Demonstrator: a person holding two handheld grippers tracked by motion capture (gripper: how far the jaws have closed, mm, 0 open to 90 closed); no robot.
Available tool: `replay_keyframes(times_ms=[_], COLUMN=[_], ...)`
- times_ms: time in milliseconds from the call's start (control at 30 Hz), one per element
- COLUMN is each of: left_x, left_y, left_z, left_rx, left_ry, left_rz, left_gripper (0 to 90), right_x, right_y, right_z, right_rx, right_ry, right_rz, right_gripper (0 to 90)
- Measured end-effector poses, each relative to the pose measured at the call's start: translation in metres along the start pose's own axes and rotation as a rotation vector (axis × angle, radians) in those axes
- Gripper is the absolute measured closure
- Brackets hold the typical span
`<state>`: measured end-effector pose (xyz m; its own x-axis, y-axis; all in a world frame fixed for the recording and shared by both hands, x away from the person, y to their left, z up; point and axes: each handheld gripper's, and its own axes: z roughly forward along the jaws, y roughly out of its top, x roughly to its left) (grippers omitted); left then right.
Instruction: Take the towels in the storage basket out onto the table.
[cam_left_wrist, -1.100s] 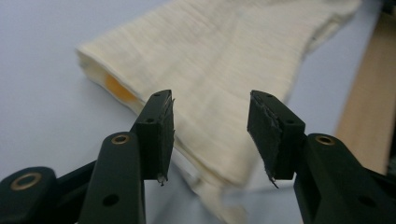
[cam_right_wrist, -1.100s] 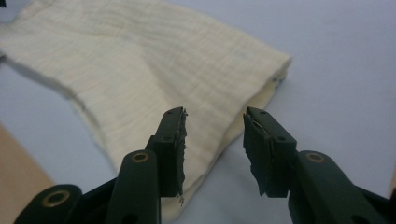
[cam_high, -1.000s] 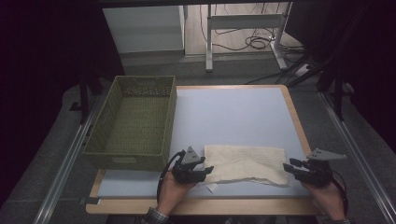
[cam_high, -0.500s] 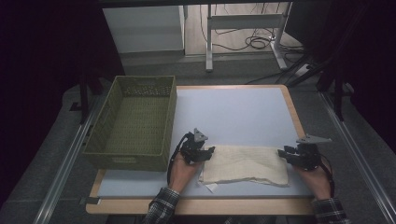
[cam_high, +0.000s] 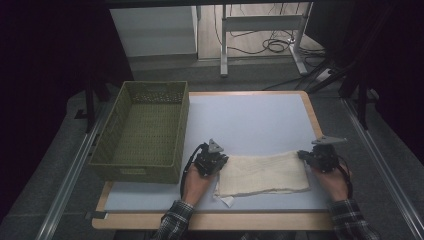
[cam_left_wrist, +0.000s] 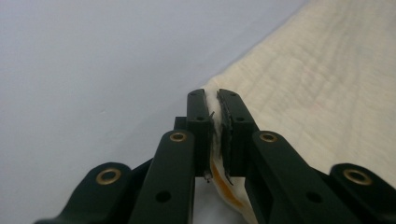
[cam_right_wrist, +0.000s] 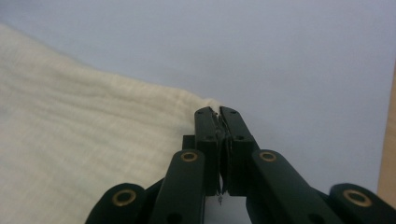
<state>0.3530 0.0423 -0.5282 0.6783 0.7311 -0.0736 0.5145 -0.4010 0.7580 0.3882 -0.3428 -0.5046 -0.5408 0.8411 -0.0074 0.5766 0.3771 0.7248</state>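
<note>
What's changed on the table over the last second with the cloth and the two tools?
Both tools, the left tool and right tool, moved away from the person, carrying the far edge of the cream cloth up the table; each is shut on a far corner. The green basket stayed put.

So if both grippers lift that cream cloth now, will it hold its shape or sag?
Probably sag: the cloth looks thin and wrinkled, lying limp on the table. Likely light too. The left gripper and right gripper pinch opposite corners, so the middle should droop.
</note>
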Motion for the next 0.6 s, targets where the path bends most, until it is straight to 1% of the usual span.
replay_keyframes(times_ms=[133, 200, 233, 267, 300, 367, 400, 500, 600], left_x=[-0.006, -0.008, -0.007, -0.006, -0.005, 0.0, 0.003, 0.008, 0.01], left_y=[-0.006, -0.009, -0.009, -0.009, -0.008, -0.006, -0.006, -0.007, -0.01], left_z=[-0.01, -0.013, -0.012, -0.011, -0.01, -0.008, -0.006, 0.0, 0.005], left_rx=[-0.016, -0.021, -0.024, -0.027, -0.03, -0.047, -0.047, -0.019, 0.007], left_ry=[-0.01, -0.013, 0.0, 0.028, 0.042, 0.047, 0.053, 0.056, 0.085], left_rz=[-0.006, -0.009, -0.007, 0.0, -0.001, -0.009, -0.01, -0.001, 0.022], left_gripper=[83.5, 82.4, 79.7, 74.5, 65.4, 62.6, 61.0, 59.4, 55.3], right_x=[-0.008, -0.01, -0.01, -0.01, -0.009, -0.007, -0.007, -0.008, -0.01], right_y=[0.014, 0.018, 0.019, 0.02, 0.02, 0.02, 0.02, 0.019, 0.017], right_z=[0.016, 0.024, 0.027, 0.029, 0.031, 0.03, 0.028, 0.02, 0.012], right_rx=[0.0, 0.007, 0.014, 0.019, 0.022, 0.015, 0.012, 0.002, -0.004], right_ry=[-0.002, 0.005, 0.009, 0.011, 0.008, 0.01, 0.016, 0.02, 0.037], right_rz=[0.0, 0.008, 0.014, 0.012, 0.005, 0.003, 0.009, 0.019, 0.036], right_gripper=[86.7, 86.6, 86.4, 86.2, 85.9, 84.2, 82.3, 77.1, 73.0])
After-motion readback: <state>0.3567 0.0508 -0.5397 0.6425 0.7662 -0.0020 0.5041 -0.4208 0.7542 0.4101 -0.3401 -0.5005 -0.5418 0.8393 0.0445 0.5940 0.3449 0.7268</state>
